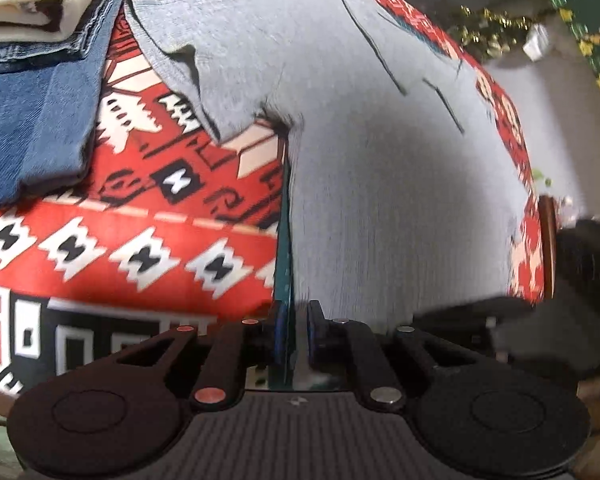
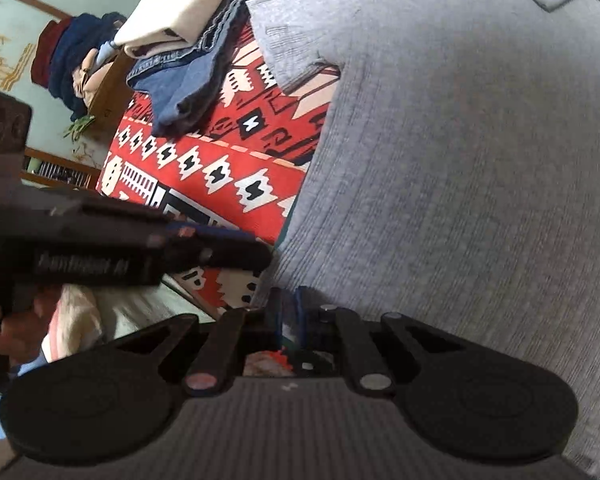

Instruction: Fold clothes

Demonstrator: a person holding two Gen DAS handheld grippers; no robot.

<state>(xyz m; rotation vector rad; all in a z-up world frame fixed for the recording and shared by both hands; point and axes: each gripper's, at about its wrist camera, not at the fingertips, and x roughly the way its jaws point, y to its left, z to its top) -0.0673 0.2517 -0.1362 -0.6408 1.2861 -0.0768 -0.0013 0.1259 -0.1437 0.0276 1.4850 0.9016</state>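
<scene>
Shirt: grey shirt (image 1: 380,160) lay flat on patterned blanket (image 1: 140,248), stretching ahead of both jaws.
Left gripper (image 1: 296,320): jaws clamped on near hem, likely for folding.
Right gripper (image 2: 288,304): jaws together on same hem.
Pile: folded jeans (image 1: 32,128) beyond, left, kept clear.

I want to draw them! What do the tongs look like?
Each pair of tongs, left and right, is matte black with two round discs, slanted bars joined by silver and copper-coloured pins, a ribbed dark grey base, and blue pads on the fingertips. White lettering, too blurred to read, marks the left one's side.
</scene>
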